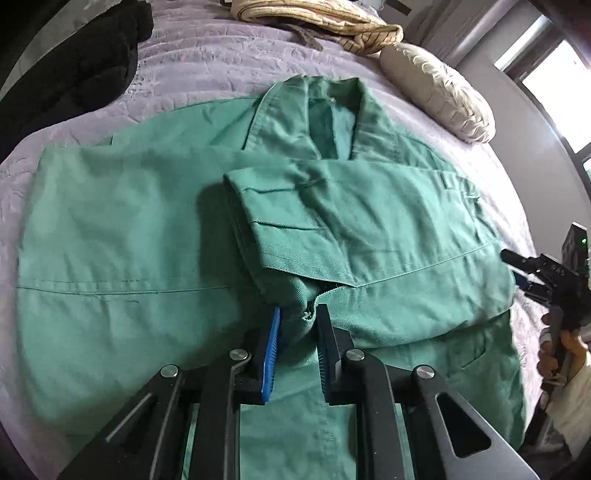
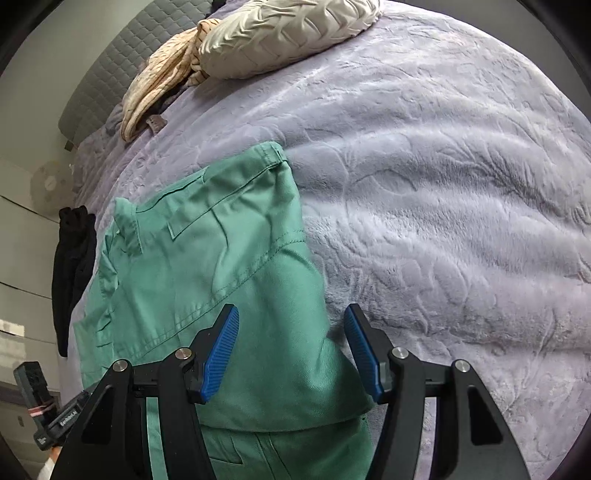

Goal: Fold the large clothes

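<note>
A green work jacket (image 1: 122,236) lies spread on the bed, collar (image 1: 332,110) at the far side, with one sleeve (image 1: 376,221) folded across its chest. My left gripper (image 1: 297,314) is shut on the cuff end of that sleeve, a bunch of green cloth pinched between its blue pads. In the right wrist view the jacket's (image 2: 207,251) folded side edge runs under my right gripper (image 2: 291,317), which stands open above the cloth with nothing pinched. The right gripper (image 1: 517,273) also shows at the jacket's right edge in the left wrist view, a hand holding it.
A lilac quilted bedspread (image 2: 443,221) covers the bed. A cream pillow (image 1: 439,92) and a beige striped garment (image 1: 325,18) lie at the head. A black garment (image 1: 74,62) sits at the far left. A window (image 1: 554,85) is on the right.
</note>
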{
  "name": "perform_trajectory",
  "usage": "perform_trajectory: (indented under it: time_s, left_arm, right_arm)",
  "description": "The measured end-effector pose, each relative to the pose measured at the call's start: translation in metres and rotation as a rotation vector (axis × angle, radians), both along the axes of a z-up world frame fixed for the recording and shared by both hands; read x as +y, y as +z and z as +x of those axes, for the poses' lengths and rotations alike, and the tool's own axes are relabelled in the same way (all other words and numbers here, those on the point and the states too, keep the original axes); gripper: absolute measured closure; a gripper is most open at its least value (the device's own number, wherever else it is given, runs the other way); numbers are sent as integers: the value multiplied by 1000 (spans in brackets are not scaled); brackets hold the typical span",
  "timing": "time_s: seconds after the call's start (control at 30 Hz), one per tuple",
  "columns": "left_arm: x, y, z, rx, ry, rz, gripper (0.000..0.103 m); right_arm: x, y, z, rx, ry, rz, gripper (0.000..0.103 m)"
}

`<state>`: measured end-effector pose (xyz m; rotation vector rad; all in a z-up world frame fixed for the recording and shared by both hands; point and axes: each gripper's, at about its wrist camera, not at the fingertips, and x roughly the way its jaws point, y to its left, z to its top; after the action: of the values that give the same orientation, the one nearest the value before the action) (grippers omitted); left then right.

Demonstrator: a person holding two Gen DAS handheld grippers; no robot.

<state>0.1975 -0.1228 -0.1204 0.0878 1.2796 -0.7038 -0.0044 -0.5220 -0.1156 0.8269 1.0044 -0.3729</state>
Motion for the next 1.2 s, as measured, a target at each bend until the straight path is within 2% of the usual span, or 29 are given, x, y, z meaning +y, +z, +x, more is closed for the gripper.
perform_trajectory:
  time_s: [0.1, 0.2, 0.23, 0.27, 0.3, 0.37, 0.47, 0.57, 0.6, 0.63, 0.73, 0.83, 0.9, 0.97, 1.03, 1.17, 1.2]
  left_arm:
    - [0, -18, 4, -6, -24, 22, 82]
    - [4, -14, 1, -17, 16, 28, 75]
    - [6, -10, -1, -38, 24, 53, 66]
    - [8, -4, -4, -77, 34, 99, 53]
    - [12, 2, -6, -120, 47, 145, 48]
    - [20, 12, -7, -152, 59, 162, 48]
    - [25, 25, -4, -148, 81, 115, 48]
    - [21, 26, -2, -159, 83, 111, 48]
    - [16, 22, -1, -157, 82, 118, 48]
    - [7, 13, -1, -152, 77, 144, 48]
    - [-8, -14, -1, -166, 78, 239, 48]
    - [-2, -15, 3, -145, 117, 203, 48]
    - [2, -11, 3, -149, 125, 223, 47]
    - [9, -6, 3, -179, 139, 292, 48]
    - [19, -5, 5, -171, 161, 326, 48]
    - [32, -1, 1, -124, 197, 316, 48]
    - [32, 1, 0, -122, 199, 314, 48]
  right_arm:
    - [4, -11, 3, 37, 12, -7, 39]
    - [7, -18, 3, 55, 30, -16, 39]
    - [8, -18, 3, 53, 38, -25, 39]
    - [8, -17, 3, 54, 42, -28, 39]
    - [7, -17, 2, 56, 42, -28, 39]
    - [6, -13, 0, 59, 26, -24, 39]
    - [6, 0, -5, 34, 10, -41, 39]
    - [15, 17, -2, -15, 53, -54, 51]
    - [19, 20, 1, -21, 79, -58, 58]
    - [25, 21, 5, -20, 113, -67, 59]
    - [38, 11, 14, 53, 179, -136, 59]
    - [36, -16, 8, 144, 194, -181, 60]
    - [31, -21, 0, 116, 185, -165, 60]
    - [29, -18, -2, 110, 179, -161, 59]
    - [29, -17, -1, 121, 177, -160, 59]
    - [28, -7, -3, 123, 165, -143, 56]
    - [28, -2, -5, 116, 162, -132, 52]
